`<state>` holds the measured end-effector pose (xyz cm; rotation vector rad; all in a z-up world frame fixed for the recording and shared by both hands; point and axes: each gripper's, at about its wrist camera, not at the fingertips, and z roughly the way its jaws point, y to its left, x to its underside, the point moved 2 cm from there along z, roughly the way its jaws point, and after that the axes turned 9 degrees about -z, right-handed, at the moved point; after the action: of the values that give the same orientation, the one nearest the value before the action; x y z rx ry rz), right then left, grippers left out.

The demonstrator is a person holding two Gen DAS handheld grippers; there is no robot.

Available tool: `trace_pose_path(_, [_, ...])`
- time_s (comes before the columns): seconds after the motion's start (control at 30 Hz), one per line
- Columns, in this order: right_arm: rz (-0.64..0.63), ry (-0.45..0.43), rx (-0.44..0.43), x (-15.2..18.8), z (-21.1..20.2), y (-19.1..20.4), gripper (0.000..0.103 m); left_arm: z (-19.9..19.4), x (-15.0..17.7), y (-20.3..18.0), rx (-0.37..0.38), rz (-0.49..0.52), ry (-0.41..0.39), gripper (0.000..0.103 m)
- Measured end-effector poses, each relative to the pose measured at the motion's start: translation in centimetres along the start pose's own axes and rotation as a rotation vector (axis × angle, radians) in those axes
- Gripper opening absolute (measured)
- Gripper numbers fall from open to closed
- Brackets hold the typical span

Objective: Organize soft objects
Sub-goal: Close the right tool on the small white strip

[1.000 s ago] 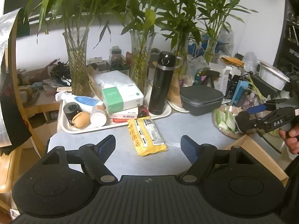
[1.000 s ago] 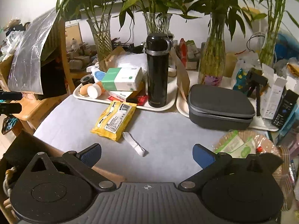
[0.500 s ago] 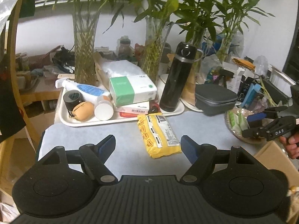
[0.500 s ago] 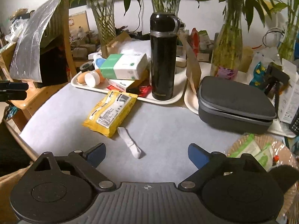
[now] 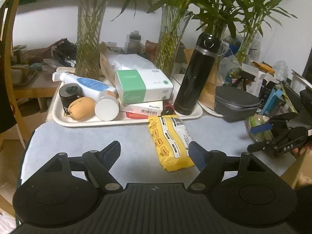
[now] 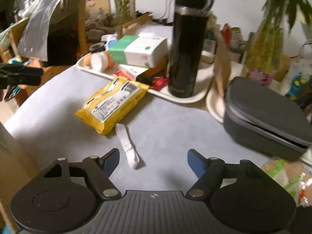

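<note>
Approach under way: both tongs lower and nearer than a second ago. Right tongs point(image 6: 153, 160) have just narrowed, still released, nothing between; left tongs point(image 5: 155, 153) released. Yellow soft pack point(image 5: 170, 140) lies on tabletop point(image 5: 214, 136), ungrasped, touching tray point(image 5: 58, 115); pickup pending.
</note>
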<state>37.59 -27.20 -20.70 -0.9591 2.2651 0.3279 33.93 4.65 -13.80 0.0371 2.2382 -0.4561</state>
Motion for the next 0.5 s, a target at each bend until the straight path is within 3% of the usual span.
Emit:
trace_pose_path(0.23, [-0.088, 0.024, -0.097, -0.1, 3.3, 0.8, 0.062, 2.1, 0.4, 1.0, 0.01, -0.016, 0.01, 0.077])
trace_pose_path(0.4, [-0.076, 0.014, -0.206, -0.5, 5.0, 0.6, 0.053, 3.3, 0.5, 1.6, 0.013, -0.029, 0.028, 0.077])
trace_pose_path(0.5, [-0.102, 0.048, -0.195, -0.5, 6.2, 0.6, 0.043, 3.7, 0.5, 1.9, 0.018, -0.041, 0.04, 0.077])
